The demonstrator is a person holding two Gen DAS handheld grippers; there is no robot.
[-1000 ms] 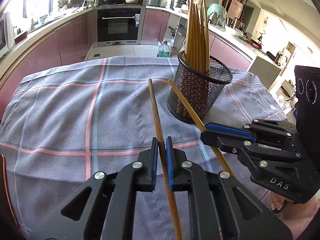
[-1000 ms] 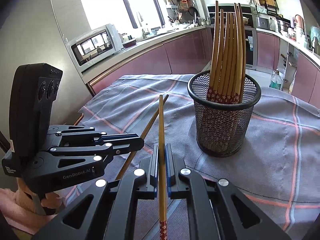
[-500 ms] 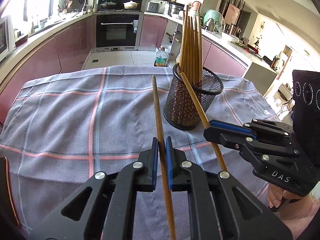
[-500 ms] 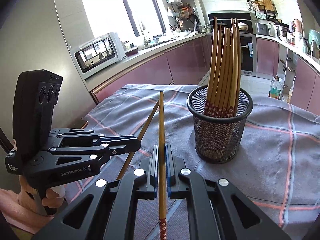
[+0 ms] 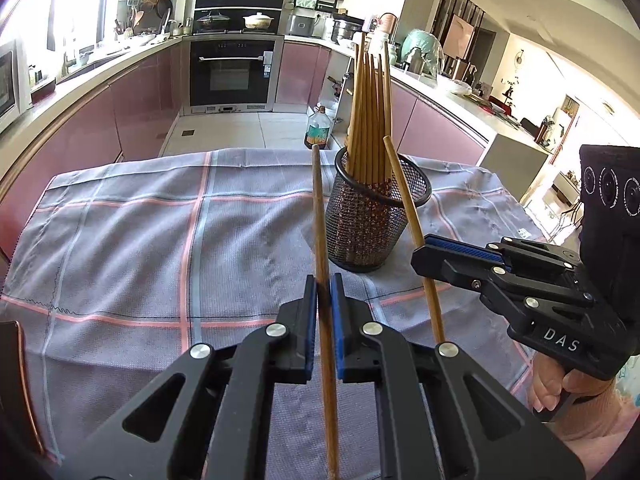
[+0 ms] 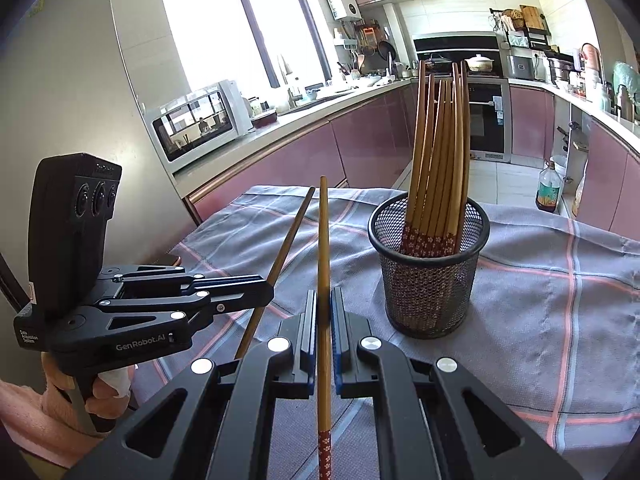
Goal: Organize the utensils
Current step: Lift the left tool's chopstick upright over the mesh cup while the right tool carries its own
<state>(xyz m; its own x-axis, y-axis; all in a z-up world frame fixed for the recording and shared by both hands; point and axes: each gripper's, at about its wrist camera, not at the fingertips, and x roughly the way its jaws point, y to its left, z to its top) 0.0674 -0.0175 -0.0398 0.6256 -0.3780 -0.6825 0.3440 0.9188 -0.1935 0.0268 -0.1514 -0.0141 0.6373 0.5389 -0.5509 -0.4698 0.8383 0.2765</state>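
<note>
A grey cloth with pink and pale-blue checks (image 5: 132, 240) covers the table in a kitchen with mauve cabinets (image 5: 132, 108) running along both sides. In the left wrist view a black built-in oven (image 5: 232, 74) sits at 12 o'clock; in the right wrist view a white microwave (image 6: 200, 120) stands on the counter at 10 o'clock, beneath a large window (image 6: 236, 24). An oil bottle (image 5: 319, 128) stands on the floor beyond the table.

A black mesh holder (image 6: 428, 264) stands upright on the cloth, at 1 o'clock from both grippers, packed with upright wooden chopsticks (image 6: 440, 140) whose red patterned ends point down.

The left gripper (image 5: 324, 292) has its blue pads pinched onto a darker chopstick (image 5: 318, 208), which points up and away toward 12 o'clock, its tip just left of the holder. The right gripper (image 6: 324, 308) is likewise clamped tight on a lighter chopstick (image 6: 323, 240), its red patterned end trailing back toward the camera. Both chopsticks are held clear of the cloth, near the holder but outside it.
</note>
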